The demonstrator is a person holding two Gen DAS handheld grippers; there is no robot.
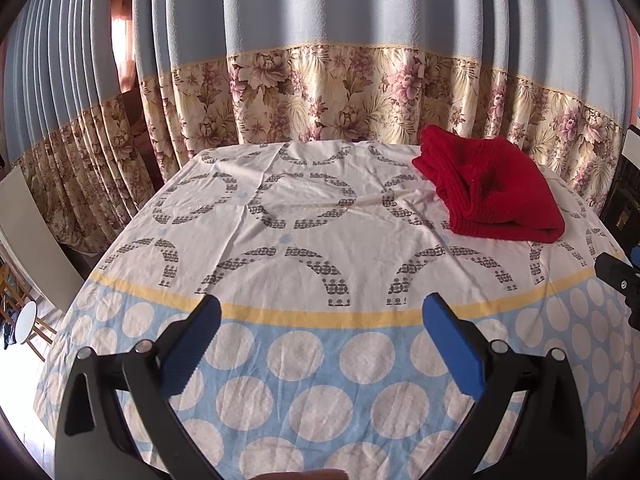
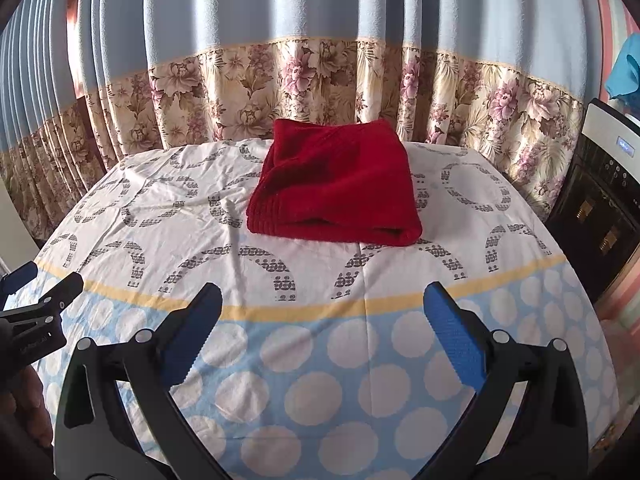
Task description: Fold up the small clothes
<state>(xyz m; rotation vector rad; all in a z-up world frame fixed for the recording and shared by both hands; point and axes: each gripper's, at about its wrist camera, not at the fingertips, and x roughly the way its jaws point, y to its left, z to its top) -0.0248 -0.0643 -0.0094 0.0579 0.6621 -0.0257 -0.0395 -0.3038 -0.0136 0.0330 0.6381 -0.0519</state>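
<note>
Fold looks done on the red knit garment (image 2: 334, 188) near the desk's (image 2: 360, 360) far edge, both hand-held grippers, left (image 1: 320, 320) and right (image 2: 322, 312), spread wide and empty, so next they need another garment.

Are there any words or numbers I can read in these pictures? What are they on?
None can be read.
Appliance beside the table: a small lit display, too blurred to read.
Left gripper, seen from the right wrist: faint raised lettering on its black body, too small to read.
Red garment: no label shows.

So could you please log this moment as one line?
left claw open | right claw open | red knit garment folded, untouched, on patterned cloth
</note>
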